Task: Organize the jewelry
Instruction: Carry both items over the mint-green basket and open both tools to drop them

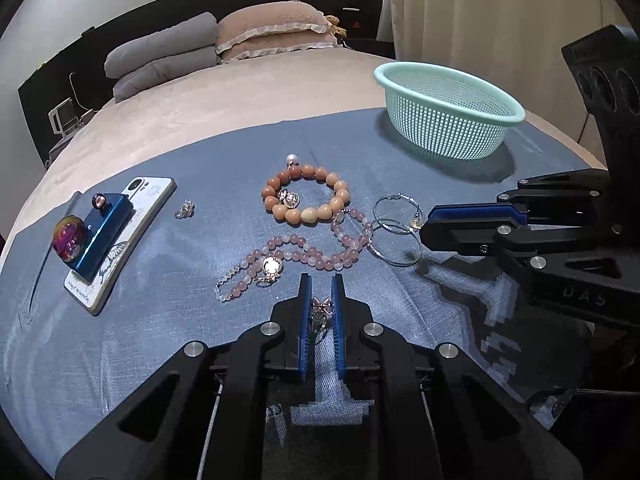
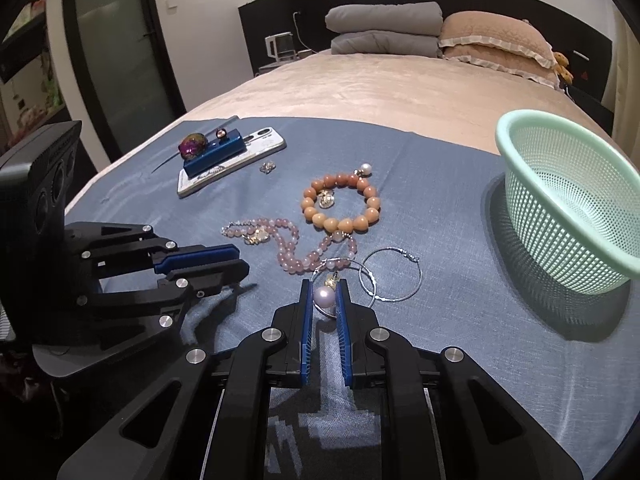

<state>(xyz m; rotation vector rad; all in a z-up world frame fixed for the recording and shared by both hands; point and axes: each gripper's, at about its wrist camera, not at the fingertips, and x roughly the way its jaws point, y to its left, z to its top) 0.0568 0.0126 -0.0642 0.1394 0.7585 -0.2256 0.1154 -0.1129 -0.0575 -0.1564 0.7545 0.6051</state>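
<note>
In the left wrist view my left gripper [image 1: 321, 282] is shut on a small rose-gold bow earring [image 1: 320, 312], lifted a little off the blue cloth [image 1: 160, 320]. My right gripper [image 2: 324, 286] is shut on a pale pearl [image 2: 324, 297] that hangs on a thin silver hoop earring [image 2: 370, 280]. A second silver hoop [image 2: 400, 276] lies beside it. An orange bead bracelet [image 1: 306, 194] and a pink bead string [image 1: 304, 252] lie in the middle of the cloth. A mint mesh basket [image 1: 444, 128] stands at the far right, with nothing visible inside it.
A white phone [image 1: 152, 190] lies at the left and carries a blue box [image 1: 106, 236] and an iridescent ball [image 1: 69, 237]. A small loose earring [image 1: 185, 209] sits next to it. Pillows and a beige bedspread lie beyond the cloth. The right gripper [image 1: 425, 225] reaches in from the right.
</note>
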